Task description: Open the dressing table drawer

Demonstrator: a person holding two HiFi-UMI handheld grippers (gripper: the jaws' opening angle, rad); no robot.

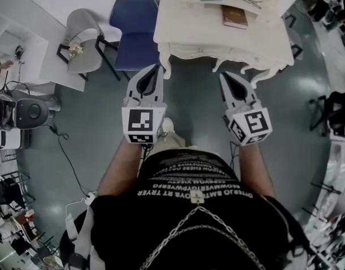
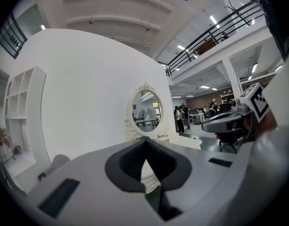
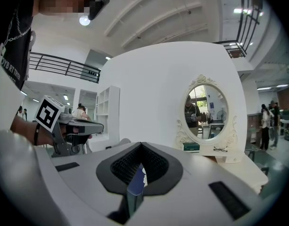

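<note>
At twelve o'clock: the dressing table (image 1: pixel 189 32) stands ahead of both grippers, with its front edge just past their tips and apart from them.
Drawer: no view shows a drawer front pulled out. From the head view the table top hides it, so I judge it closed.
Progress: nothing is done yet. The handle has to be found and gripped, then the drawer drawn toward six o'clock.
Left gripper (image 1: pixel 157 67): the jaws are together with nothing between them. It aims at twelve o'clock, near the table's left front corner.
Right gripper (image 1: pixel 224 76): the jaws are together and empty. It aims at about eleven o'clock, toward the middle of the table front.
Mirror (image 3: pixel 204 111): it sits at one o'clock in the right gripper view.
Blue chair (image 1: pixel 135 32): it stands at ten o'clock, beside the table.
</note>
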